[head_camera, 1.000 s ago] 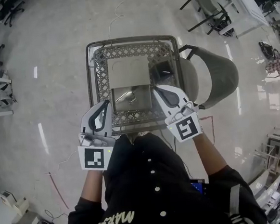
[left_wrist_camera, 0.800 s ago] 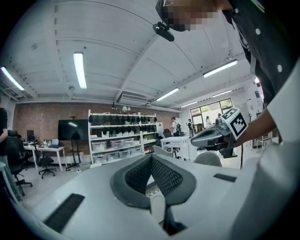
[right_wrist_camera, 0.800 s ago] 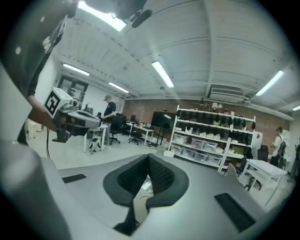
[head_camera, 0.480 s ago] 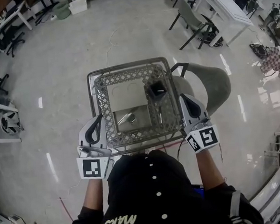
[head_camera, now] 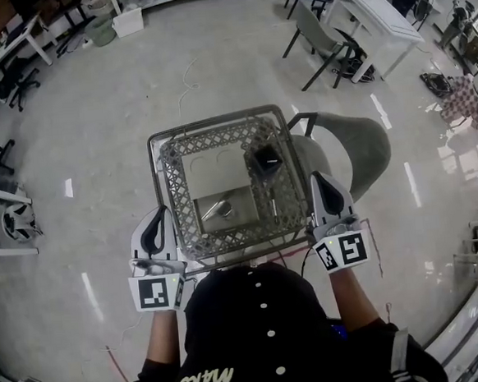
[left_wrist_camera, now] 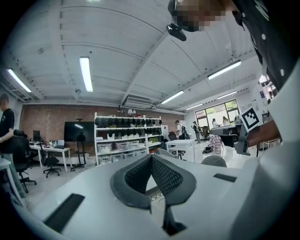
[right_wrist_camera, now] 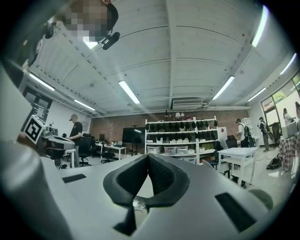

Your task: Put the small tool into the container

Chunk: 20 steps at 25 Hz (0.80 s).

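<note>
A metal lattice basket (head_camera: 174,201) on a stand sits in front of me in the head view. Inside it lies a beige container (head_camera: 212,167), and in its lower recess rests a small silvery tool (head_camera: 216,208). My left gripper (head_camera: 157,212) hovers outside the basket's near left corner, shut with nothing in it. My right gripper (head_camera: 316,177) is outside the near right corner, likewise shut and holding nothing. In the left gripper view the jaws (left_wrist_camera: 151,157) meet at the tip; the right gripper view shows the jaws (right_wrist_camera: 148,156) closed too.
A black boxy object (head_camera: 264,159) and a thin dark rod (head_camera: 273,201) lie in the basket's right part. A grey chair (head_camera: 355,144) stands just right of it. A white table (head_camera: 377,10) with chairs is far right; shelves (left_wrist_camera: 126,140) fill the room's back.
Both grippers have drawn back from over the basket's front to outside its near corners, staying shut. The head view has shifted so the basket sits lower and farther away.
</note>
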Tool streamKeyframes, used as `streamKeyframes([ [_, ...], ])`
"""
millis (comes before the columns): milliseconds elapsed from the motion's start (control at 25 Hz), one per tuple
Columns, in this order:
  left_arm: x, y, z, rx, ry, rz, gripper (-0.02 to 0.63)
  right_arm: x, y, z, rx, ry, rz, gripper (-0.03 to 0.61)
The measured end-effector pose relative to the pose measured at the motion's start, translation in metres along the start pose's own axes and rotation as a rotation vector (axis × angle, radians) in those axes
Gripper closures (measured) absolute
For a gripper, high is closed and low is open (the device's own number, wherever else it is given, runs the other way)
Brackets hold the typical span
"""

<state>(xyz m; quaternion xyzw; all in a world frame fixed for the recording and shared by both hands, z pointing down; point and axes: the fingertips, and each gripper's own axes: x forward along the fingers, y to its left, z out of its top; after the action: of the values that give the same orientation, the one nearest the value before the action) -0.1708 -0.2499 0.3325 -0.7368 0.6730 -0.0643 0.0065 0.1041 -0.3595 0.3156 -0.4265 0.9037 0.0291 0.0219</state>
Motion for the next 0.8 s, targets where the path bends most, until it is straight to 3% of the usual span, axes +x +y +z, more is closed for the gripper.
streamKeyframes([
  [800, -0.005, 0.0, 0.004, -0.014, -0.022, 0.024, 0.588, 0.015, 0.018, 0.007, 0.005, -0.011, 0.046, 0.567],
])
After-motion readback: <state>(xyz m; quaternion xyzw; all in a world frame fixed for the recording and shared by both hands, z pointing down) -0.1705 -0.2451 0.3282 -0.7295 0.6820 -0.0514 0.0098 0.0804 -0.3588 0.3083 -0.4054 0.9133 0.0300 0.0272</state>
